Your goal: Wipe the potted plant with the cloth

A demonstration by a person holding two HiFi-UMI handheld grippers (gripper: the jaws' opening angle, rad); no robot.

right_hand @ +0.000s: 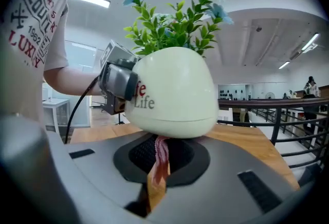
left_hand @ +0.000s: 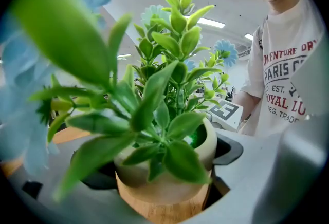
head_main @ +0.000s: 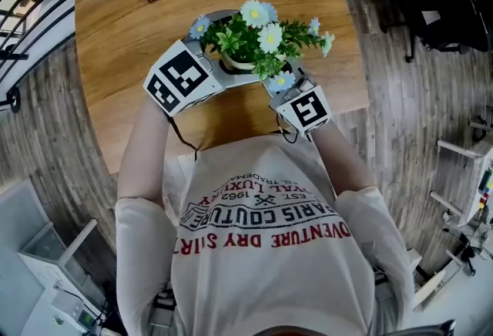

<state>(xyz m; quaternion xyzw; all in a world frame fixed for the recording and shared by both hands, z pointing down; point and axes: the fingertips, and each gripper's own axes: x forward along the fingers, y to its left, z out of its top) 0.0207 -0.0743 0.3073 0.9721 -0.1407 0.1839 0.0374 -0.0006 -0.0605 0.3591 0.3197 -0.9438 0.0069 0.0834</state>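
Near our edge of the table point(head_main: 123, 26), our left gripper point(head_main: 219, 65) hugs the potted plant point(head_main: 254, 45) tight. Our right gripper point(right_hand: 164, 159) pinches the cloth point(right_hand: 156, 179) against the pot's side. We think wiping has begun; the leaves look left to do.

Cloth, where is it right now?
In the right gripper view, the cloth is pinched in the right tongs, its pink end up against the underside of the potted plant.
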